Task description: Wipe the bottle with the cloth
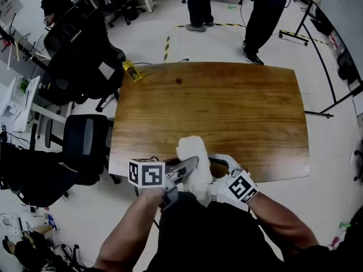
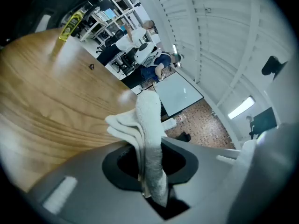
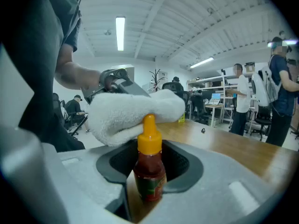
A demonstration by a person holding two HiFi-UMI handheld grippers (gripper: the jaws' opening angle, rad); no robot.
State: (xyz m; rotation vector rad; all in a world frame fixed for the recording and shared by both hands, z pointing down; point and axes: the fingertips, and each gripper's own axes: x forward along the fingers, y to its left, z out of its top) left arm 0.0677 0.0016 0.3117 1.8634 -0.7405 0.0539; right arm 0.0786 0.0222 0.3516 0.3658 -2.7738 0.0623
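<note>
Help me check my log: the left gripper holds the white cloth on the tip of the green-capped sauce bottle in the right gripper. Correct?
No: the cap is orange-yellow, not green; the right gripper view shows it. The left gripper does hold the white cloth on the tip of the sauce bottle in the right gripper.

White cloth, dark-red bottle w/ orange-yellow cap & red-green label, brown wood-grain table.

Head view: from my head, steeply down over the whole surface.
Left claw view: close along my left claw, facing out across the surface.
Right claw view: close along my right claw, facing my left claw.
Shared: surface and cloth, in all three.
</note>
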